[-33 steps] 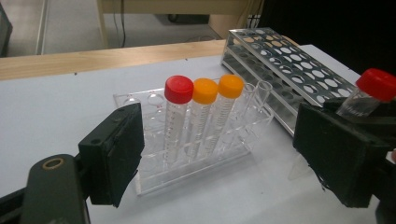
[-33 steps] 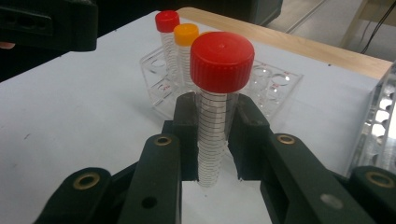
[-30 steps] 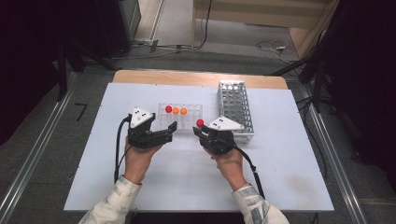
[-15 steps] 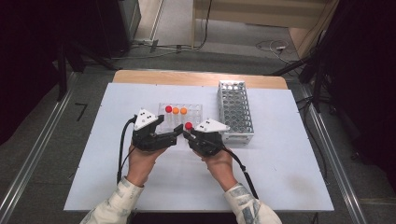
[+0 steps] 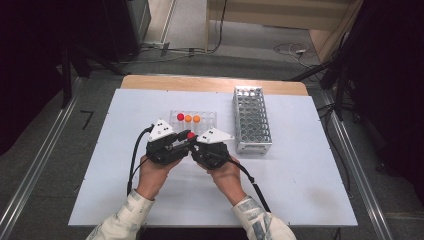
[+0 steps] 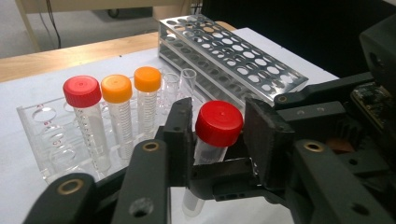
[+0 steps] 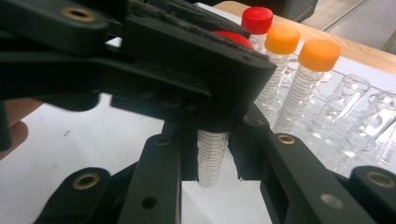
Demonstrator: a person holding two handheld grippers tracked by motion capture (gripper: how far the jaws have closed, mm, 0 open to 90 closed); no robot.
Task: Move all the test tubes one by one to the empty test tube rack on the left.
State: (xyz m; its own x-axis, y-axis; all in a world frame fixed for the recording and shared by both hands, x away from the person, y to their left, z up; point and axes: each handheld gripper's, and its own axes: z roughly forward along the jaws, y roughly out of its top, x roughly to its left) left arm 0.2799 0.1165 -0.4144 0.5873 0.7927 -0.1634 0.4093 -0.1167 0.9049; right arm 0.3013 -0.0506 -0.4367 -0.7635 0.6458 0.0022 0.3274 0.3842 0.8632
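Observation:
A clear tube with a red cap (image 6: 218,122) stands upright between both grippers, just above the white table (image 5: 300,175). My right gripper (image 7: 212,163) is shut on the tube's graduated body (image 7: 211,156). Crossing over it from the left, my left gripper (image 6: 218,135) has its jaws closed against the sides of the red cap. In the high view the two grippers meet jaw to jaw at the red cap (image 5: 191,135), in front of the clear rack (image 5: 210,120). That rack holds one red-capped tube (image 6: 82,91) and two orange-capped tubes (image 6: 116,88).
A metal tube rack (image 5: 252,120) with several empty holes stands to the right of the clear rack. Empty glass tubes (image 7: 343,100) sit in the clear rack's right part. The table's wooden far edge (image 5: 215,84) lies behind both racks.
My right gripper has carried the red-capped tube leftward to the left gripper. The left gripper's jaws now sit around the cap.

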